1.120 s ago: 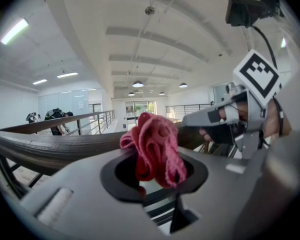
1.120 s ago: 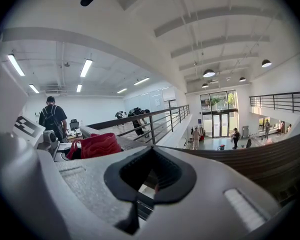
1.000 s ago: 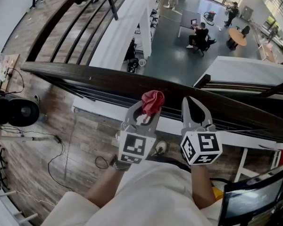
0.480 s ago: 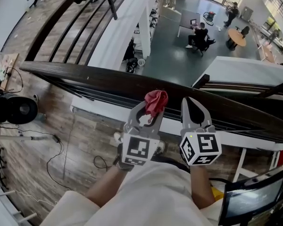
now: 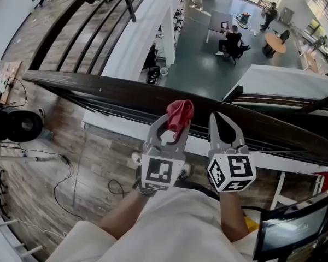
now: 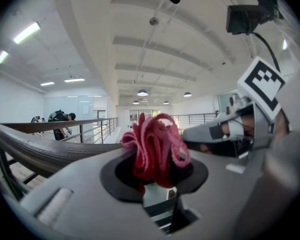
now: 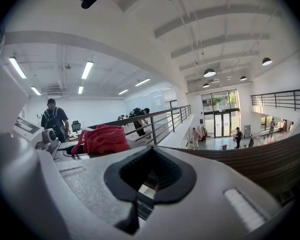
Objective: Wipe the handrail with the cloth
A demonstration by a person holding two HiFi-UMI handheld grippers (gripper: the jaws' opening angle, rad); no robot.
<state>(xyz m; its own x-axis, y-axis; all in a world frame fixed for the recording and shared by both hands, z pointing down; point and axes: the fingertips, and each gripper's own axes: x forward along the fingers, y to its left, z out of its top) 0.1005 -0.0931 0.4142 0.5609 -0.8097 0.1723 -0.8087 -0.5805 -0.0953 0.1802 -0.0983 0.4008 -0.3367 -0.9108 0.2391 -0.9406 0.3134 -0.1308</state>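
Observation:
A dark wooden handrail [image 5: 98, 87] runs from the left edge down to the right, across the head view. My left gripper [image 5: 174, 124] is shut on a crumpled red cloth [image 5: 179, 112], which shows over the rail's near edge; whether it touches the rail I cannot tell. In the left gripper view the cloth [image 6: 157, 146] bunches out of the jaws, with the handrail [image 6: 37, 151] at the left. My right gripper [image 5: 221, 120] is shut and empty, just right of the left one. In the right gripper view the cloth [image 7: 102, 140] is at the left and the handrail [image 7: 262, 161] at the right.
Beyond the rail is a drop to a lower floor with people and a round table [image 5: 275, 42]. A black round device [image 5: 13, 125] and cables [image 5: 71, 173] lie on the wood floor at my left. A monitor [image 5: 295, 228] stands at lower right. A second railing [image 5: 93, 15] runs off at upper left.
My left gripper has edged slightly right and toward the handrail with the red cloth in it. The right gripper has barely moved.

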